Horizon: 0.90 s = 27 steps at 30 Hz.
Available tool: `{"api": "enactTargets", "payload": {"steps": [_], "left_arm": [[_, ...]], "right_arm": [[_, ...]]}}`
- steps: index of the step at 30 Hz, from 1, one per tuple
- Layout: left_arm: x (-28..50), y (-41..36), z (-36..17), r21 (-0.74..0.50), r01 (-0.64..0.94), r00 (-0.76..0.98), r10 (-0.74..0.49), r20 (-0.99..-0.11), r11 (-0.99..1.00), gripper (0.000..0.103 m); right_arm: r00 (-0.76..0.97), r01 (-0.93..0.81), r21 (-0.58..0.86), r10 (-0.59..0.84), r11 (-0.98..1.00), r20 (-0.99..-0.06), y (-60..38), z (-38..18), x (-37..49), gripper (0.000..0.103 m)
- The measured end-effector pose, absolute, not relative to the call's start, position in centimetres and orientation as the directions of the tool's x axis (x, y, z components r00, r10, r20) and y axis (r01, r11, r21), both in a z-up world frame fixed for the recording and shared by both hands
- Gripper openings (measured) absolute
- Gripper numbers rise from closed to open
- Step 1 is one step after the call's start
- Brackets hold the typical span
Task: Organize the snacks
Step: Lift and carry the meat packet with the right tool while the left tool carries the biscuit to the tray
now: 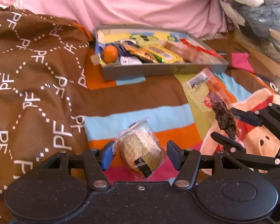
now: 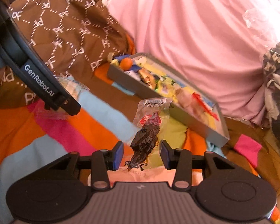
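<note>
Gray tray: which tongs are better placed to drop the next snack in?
Right, probably. The right tongs straddle the dark dried-snack packet, whose far end lies beside the gray tray. The left tongs straddle the round wrapped pastry, farther from it. Both are open; neither has gripped yet.

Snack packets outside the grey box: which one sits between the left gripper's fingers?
The round clear-wrapped cake, between the open left gripper. The long packet of dark dried snack lies at the open right gripper instead.
</note>
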<state>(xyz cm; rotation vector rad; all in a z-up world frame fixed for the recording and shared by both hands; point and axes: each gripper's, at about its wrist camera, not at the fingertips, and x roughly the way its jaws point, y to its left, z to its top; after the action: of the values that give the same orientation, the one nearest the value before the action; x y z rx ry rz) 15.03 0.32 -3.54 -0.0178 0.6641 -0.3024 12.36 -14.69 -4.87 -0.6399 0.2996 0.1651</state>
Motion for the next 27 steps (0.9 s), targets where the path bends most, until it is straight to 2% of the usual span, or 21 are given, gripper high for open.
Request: {"api": "enactTargets", "payload": {"steps": [5,8,15,22,27], "left_arm": [[16.0,1.0,-2.3,-0.19,0.24,0.748,-0.307,-0.589,0.952,0.062],[17.4,1.1,-0.7,-0.235,0.213,0.769,-0.311,-0.559,0.949,0.062],[22.2,1.1,4.9,-0.212,0.19,0.853,-0.268,-0.448,0.959,0.062],[28.8,0.7,8.5,-0.165,0.152,0.887,-0.209,-0.412,0.974,0.062],[33.1,0.2,8.9,-0.191,0.13,0.877,-0.202,-0.435,0.973,0.062]], "right_arm": [[0.946,-0.266,-0.557,0.104,0.787,-0.306,-14.7,-3.2,13.1,0.046],[0.959,-0.259,-0.576,0.137,0.776,-0.248,-14.5,-0.7,14.7,0.046],[0.963,-0.269,-0.632,0.198,0.727,-0.183,-14.3,5.1,19.8,0.046],[0.964,-0.263,-0.647,0.215,0.716,-0.154,-14.7,9.6,23.9,0.046],[0.962,-0.273,-0.627,0.22,0.73,-0.163,-14.7,9.9,26.3,0.046]]}}
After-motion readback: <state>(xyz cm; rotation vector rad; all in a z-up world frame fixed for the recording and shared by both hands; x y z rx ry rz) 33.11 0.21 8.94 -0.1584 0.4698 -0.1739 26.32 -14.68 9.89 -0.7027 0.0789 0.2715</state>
